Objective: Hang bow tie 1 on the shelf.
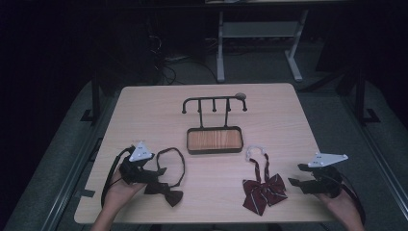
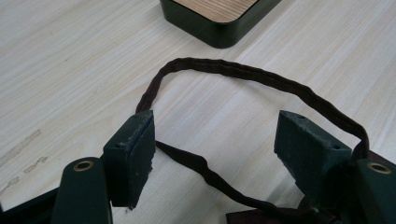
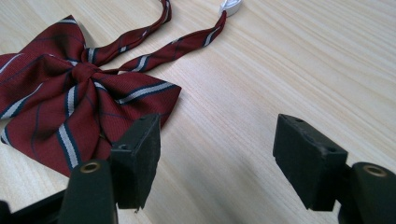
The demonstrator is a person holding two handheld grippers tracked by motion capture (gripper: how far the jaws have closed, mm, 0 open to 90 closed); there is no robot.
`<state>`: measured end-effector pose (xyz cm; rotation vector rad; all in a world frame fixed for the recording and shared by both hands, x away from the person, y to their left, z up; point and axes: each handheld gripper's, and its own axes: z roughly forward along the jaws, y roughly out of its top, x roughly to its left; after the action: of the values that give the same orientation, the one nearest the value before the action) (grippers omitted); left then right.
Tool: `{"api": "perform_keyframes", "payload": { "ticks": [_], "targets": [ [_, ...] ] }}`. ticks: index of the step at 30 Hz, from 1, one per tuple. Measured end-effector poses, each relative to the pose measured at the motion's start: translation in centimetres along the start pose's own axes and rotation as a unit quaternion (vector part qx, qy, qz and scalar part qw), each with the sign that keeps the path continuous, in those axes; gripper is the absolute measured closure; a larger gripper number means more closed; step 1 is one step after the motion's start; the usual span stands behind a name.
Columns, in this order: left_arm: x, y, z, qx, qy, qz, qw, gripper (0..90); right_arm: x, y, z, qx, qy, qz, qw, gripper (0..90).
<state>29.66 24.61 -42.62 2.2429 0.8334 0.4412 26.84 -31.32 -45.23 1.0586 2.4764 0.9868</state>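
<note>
Left gripper (image 1: 156, 172): its black jaws stand wide apart and grip nothing; in the left gripper view (image 2: 215, 158) the strap loop lies on the table between and beyond them, and whether a pad touches it cannot be told.
Right gripper (image 1: 294, 174): jaws spread wide, nothing between the pads but bare table (image 3: 217, 156); no contact with any cloth.
Dark brown fabric bow tie with a thin ribbed strap loop (image 1: 166, 191): soft and matte, lying flat; its knot sits at about 4 o'clock from the left gripper, the loop (image 2: 243, 74) arching toward 12 o'clock.
Dark red satin bow tie with white and navy stripes (image 1: 262, 191): glossy and pleated around a central knot, two striped tails ending at a white clasp (image 3: 231, 5); it lies at 9 o'clock from the right gripper in the high view, close but apart.
Black metal stand with a wood-lined rectangular tray and a hooked top bar (image 1: 214, 139): rigid, with rounded corners, at 12 o'clock mid-table.
Pale wood-grain table (image 1: 144, 110): smooth, with rounded corners.
</note>
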Motion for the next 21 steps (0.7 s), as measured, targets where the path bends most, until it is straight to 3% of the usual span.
{"api": "perform_keyframes", "payload": {
  "ticks": [13,18,21],
  "targets": [
    [-0.3,0.1,0.3,0.001,-0.006,0.006,1.0000,29.6,0.5,0.4,0.2,-0.002,0.005,-0.003,1.0000,30.8],
    [-0.2,-0.1,0.0,0.012,0.002,0.018,0.9998,29.5,0.8,1.1,0.4,0.000,0.013,0.003,0.9999,29.1],
    [-0.2,-0.1,-0.2,0.003,0.008,0.011,0.9999,29.6,1.1,1.9,0.8,0.004,0.019,0.000,0.9998,28.5]
  ]
}}
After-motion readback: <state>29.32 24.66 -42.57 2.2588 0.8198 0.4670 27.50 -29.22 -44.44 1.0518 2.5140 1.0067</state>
